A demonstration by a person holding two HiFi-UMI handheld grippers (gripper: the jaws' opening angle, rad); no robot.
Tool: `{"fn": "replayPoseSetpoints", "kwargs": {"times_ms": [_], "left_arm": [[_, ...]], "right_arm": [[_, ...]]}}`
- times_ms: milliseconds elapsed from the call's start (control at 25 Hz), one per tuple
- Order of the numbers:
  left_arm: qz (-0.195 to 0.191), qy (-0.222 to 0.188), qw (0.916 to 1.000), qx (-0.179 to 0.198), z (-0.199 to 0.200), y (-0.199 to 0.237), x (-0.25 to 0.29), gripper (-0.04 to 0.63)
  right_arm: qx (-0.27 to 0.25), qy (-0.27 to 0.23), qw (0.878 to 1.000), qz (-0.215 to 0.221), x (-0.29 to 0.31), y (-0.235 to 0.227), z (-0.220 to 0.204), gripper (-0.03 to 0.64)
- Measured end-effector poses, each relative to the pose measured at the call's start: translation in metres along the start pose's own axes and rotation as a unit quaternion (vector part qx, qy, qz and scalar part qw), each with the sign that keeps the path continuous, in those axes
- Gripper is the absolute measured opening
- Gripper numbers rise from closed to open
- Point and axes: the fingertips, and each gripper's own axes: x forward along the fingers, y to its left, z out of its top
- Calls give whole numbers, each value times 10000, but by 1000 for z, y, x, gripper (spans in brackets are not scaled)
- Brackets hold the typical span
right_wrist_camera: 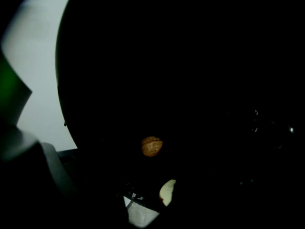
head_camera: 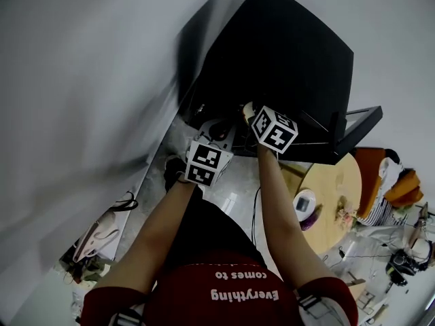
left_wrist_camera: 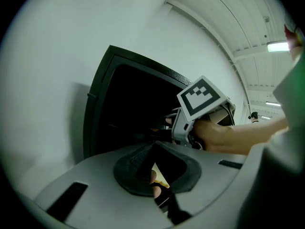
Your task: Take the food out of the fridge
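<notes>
Fridge (head_camera: 285,53): black, standing against a white wall with its front open and its interior dark.

Right gripper (left_wrist_camera: 167,123): the front end is inside the fridge opening, and the marker cube (head_camera: 275,129) sits just outside it. The jaws are spread wide and grip nothing.

Food (right_wrist_camera: 152,146): a small, brown, nut-like lump inside the fridge. It lies ahead of the right gripper, in line with the gap between the jaws and apart from both of them. A pale piece (right_wrist_camera: 167,192) shows nearer the camera and lower down. The dark hides what it is, and what it rests on.

Left gripper (left_wrist_camera: 153,173): held outside the fridge, just beside the right gripper and lower than it, and pointed at the opening. The grey jaws are closed together with their dark pads meeting. A small notch between the pads shows a pale yellow patch, and what that patch is cannot be told.

Round wooden table (head_camera: 340,182): stands at the person's right, well apart from both grippers, and carries a few small objects.
</notes>
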Motion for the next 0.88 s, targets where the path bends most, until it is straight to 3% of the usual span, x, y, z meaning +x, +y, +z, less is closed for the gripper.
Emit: {"fn": "replayPoseSetpoints", "kwargs": {"times_ms": [320, 400, 880], "left_arm": [[79, 115, 9999, -98, -10, 9, -9, -3], [74, 130, 9998, -111, -11, 10, -10, -3], [-129, 181, 9997, 71, 9, -5, -13, -3]], "right_arm": [[-291, 257, 9973, -627, 18, -7, 2, 228], [-315, 303, 9965, -706, 16, -9, 2, 170], [-64, 170, 9996, 221, -36, 20, -8, 169]]}}
